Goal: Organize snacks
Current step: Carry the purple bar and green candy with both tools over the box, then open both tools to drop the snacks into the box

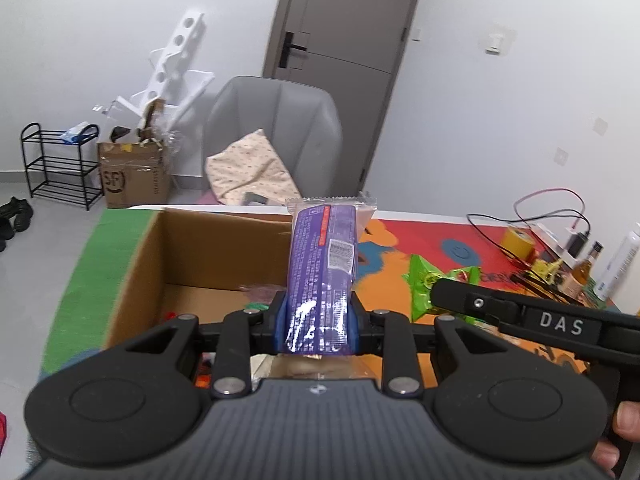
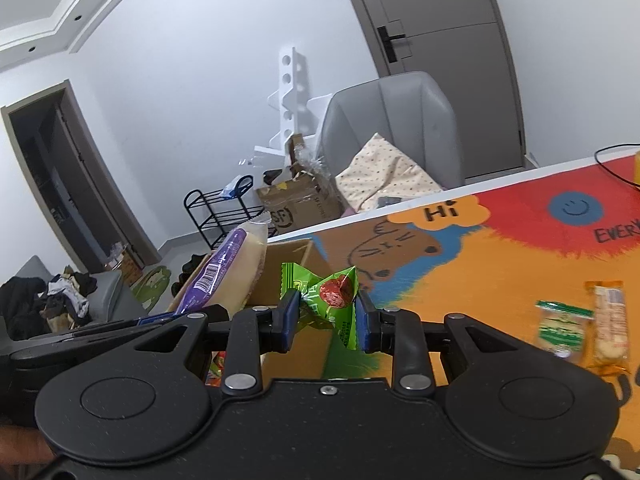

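We've got the purple snack pack point(image 1: 322, 276) clamped upright between the left gripper point(image 1: 318, 326) fingers, standing over the open cardboard box point(image 1: 192, 248). It's glossy purple with a barcode label and a crimped clear top edge. Over on the right, the right gripper point(image 2: 327, 318) is closed on a crinkled green snack packet point(image 2: 330, 300) with a red picture, held above the colourful mat point(image 2: 500, 248) beside the box.

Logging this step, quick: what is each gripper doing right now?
Left gripper: closed on the purple snack pack.
Right gripper: closed on the green snack packet.
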Tool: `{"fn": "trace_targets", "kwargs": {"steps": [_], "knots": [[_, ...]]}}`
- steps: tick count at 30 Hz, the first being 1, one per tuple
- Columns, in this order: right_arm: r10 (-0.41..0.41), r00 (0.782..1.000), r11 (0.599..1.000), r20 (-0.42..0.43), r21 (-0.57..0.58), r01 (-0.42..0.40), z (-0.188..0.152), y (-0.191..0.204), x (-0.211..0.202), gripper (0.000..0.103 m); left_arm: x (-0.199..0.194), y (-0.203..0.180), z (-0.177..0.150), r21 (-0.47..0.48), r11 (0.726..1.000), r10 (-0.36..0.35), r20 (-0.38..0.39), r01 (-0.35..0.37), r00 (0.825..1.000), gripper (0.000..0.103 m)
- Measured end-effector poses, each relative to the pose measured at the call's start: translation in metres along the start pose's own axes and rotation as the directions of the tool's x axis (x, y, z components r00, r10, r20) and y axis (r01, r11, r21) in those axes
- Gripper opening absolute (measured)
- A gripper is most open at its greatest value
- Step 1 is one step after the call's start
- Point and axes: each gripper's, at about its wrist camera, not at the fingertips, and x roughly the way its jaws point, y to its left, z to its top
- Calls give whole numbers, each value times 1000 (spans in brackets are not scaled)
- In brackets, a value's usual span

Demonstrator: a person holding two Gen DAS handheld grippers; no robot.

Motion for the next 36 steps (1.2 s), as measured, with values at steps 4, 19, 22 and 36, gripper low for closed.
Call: {"fn": "trace_targets", "kwargs": {"steps": [4, 19, 22, 36], "knots": [[12, 1000, 1000, -11, -16, -13, 2, 11, 10, 28, 0, 19, 3, -21, 999, 36, 4, -36, 999, 28], [50, 998, 997, -48, -60, -53, 14, 43, 44, 28, 16, 66, 17, -85, 989, 120, -30, -123, 992, 31], [55, 997, 996, -59, -63, -59, 14, 49, 52, 28, 10, 71, 16, -97, 988, 121, -24, -123, 992, 31], [109, 992, 993, -68, -33, -112, 19, 69, 70, 44, -11, 93, 18, -125, 980, 152, -13, -153, 988, 59]]}}
